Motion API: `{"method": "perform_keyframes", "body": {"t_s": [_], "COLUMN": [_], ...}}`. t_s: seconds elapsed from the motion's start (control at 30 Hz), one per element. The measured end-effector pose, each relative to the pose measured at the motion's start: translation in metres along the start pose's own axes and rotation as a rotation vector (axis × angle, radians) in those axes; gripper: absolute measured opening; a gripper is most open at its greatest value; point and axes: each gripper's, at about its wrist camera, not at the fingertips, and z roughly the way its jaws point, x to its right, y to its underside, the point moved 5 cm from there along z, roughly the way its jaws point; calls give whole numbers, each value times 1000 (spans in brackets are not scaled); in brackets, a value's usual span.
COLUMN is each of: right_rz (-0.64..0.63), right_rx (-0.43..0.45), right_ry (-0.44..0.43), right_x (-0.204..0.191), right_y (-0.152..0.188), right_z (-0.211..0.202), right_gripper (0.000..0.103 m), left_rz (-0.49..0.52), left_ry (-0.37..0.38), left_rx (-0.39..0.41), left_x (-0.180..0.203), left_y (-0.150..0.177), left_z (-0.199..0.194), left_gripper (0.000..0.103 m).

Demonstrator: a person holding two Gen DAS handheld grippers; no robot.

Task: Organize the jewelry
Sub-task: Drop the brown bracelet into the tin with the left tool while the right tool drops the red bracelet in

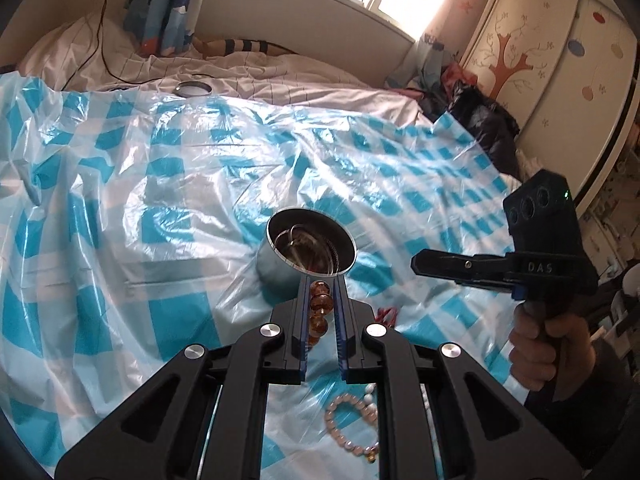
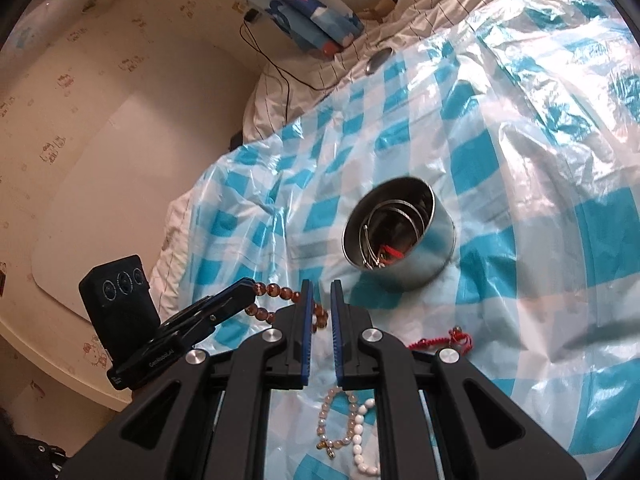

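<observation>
Left gripper [image 1: 322,308] jaws clamped on amber bead bracelet [image 1: 318,303], lifted just short of steel tin [image 1: 308,246].
Right gripper [image 2: 321,308] jaws narrow, nothing held.
Risk: dangling loop catches tin rim, tips tin on soft bed.
Pink bracelet [image 2: 338,420], white beads [image 2: 362,432], red cord [image 2: 444,340] lie near on checked plastic sheet [image 1: 120,184]; tin lid [image 1: 193,89] far back.
</observation>
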Motion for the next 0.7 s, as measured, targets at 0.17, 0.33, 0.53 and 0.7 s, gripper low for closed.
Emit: {"method": "perform_keyframes", "body": {"t_s": [0.17,0.33,0.53,0.7], "right_rz": [-58,-261,-320,-359], "right_rx": [-111,-155,-294,-295], "right_ry": [140,440,515,496], "right_x": [5,16,34,35], "right_y": [5,20,44,48], "right_z": [18,35,58,55], "right_gripper": [24,63,74,45], "left_rz": [-19,-28,-28,-40], "left_ry": [17,34,39,36], "left_rx": [19,21,22,25], "left_x": [2,4,5,4], "left_y": [-9,-14,-17,-18], "left_z": [3,11,14,14], "left_gripper": [10,10,10,10]}}
